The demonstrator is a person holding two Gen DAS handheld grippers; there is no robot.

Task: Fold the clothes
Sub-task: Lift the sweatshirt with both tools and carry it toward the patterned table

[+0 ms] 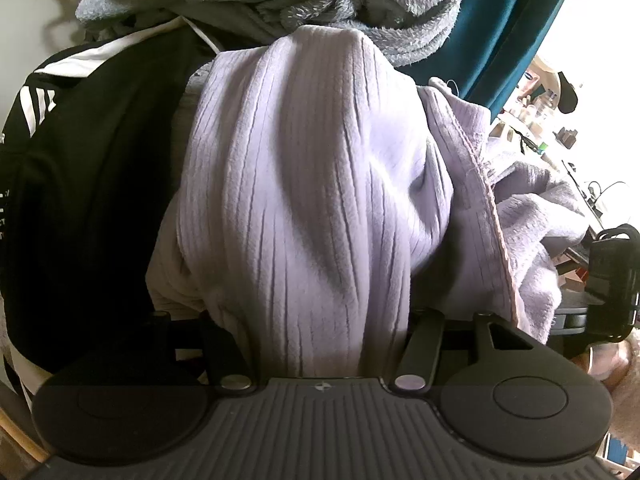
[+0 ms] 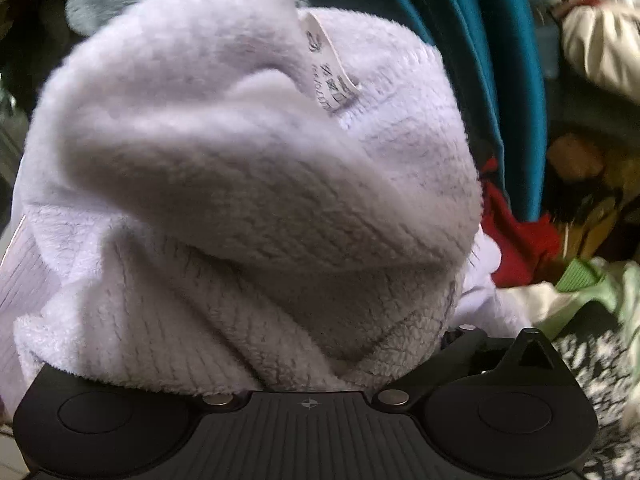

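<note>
Fleece garment (image 1: 304,184) was pale lilac, ribbed. Jacket (image 1: 92,168) black with white stripes. Blanket (image 1: 360,4) grey-blue. Curtain (image 2: 480,80) teal. Care label (image 2: 332,68) white, grey print.

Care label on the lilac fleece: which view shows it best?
The right wrist view. The white care label lies on top of the bunched lilac fleece, print blurred. The left wrist view shows the fleece's ribbed side, no label.

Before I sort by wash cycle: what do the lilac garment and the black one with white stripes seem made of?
Lilac garment: soft ribbed fleece or plush, matte, with a fuzzy nap; probably synthetic, since the care tag is unreadable. Black garment: smooth, flat fabric with white stripes, maybe sportswear polyester.
</note>
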